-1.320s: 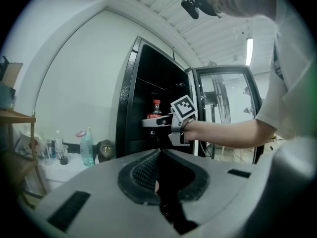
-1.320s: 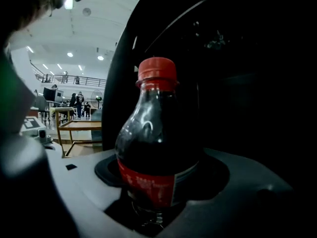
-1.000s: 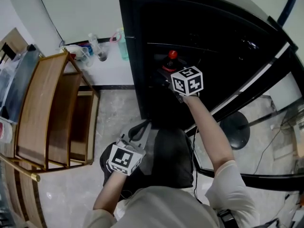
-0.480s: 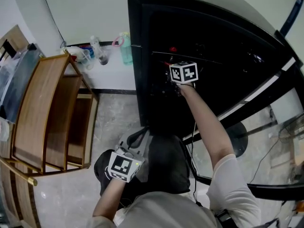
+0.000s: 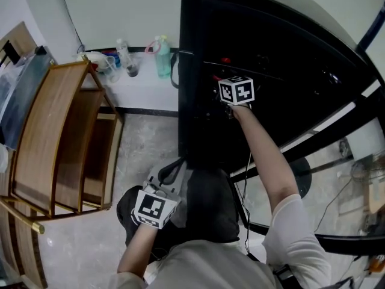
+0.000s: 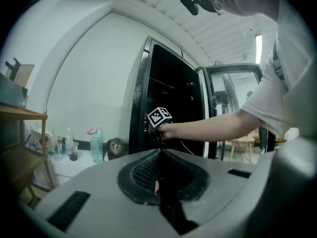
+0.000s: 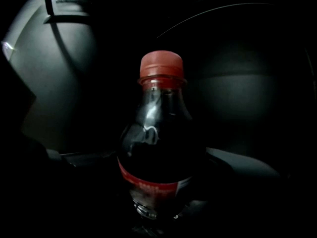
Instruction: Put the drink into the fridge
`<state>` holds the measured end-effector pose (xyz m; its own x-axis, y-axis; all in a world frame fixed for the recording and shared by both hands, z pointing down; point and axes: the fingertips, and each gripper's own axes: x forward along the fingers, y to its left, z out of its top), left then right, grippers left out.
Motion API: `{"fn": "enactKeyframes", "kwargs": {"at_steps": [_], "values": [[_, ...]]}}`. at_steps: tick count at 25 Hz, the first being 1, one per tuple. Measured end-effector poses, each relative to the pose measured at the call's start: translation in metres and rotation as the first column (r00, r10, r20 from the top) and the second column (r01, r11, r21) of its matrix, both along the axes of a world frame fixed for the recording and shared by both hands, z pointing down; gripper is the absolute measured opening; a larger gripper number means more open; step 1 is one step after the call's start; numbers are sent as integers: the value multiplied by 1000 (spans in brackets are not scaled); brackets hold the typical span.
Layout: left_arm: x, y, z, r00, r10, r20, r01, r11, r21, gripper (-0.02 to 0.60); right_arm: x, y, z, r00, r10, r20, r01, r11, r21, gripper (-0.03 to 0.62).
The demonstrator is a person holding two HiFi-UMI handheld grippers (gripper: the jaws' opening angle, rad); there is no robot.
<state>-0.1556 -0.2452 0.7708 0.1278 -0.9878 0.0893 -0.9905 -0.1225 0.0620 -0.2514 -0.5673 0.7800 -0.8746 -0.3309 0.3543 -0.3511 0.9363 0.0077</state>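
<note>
The right gripper [image 5: 224,86] is reaching deep into the black fridge [image 5: 198,134], its jaws having just been opening and now standing spread on either side of the red-capped cola bottle [image 7: 158,148], with the pads seeming just clear of its sides in the gloom. The bottle is standing upright inside the dark fridge compartment, right in front of that gripper. The left gripper [image 6: 163,192] is hanging low outside the fridge, close to the person's body, with its jaws pressed together and pinching nothing.
</note>
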Motion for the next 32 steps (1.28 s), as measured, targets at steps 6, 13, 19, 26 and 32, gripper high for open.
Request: {"fn": "enactKeyframes", "kwargs": {"at_steps": [6, 13, 19, 26, 32], "values": [[-6, 5, -5, 1000, -11, -2, 11, 1000, 22, 9, 12, 7, -17, 1000, 17, 17, -17, 999, 28, 399], [-5, 11, -5, 1000, 3, -1, -3, 999, 51, 9, 47, 29, -32, 996, 48, 72, -48, 999, 8, 392], [-2, 17, -10, 1000, 22, 13, -22, 999, 48, 9, 82, 56, -47, 988, 81, 129, -81, 997, -7, 324], [-2, 27, -9, 999, 37, 14, -37, 999, 39, 9, 110, 107, -69, 975, 50, 217, -49, 999, -8, 199], [-6, 20, -13, 998, 51, 21, -52, 997, 59, 9, 108, 144, -87, 965, 12, 260, -21, 999, 32, 124]]}}
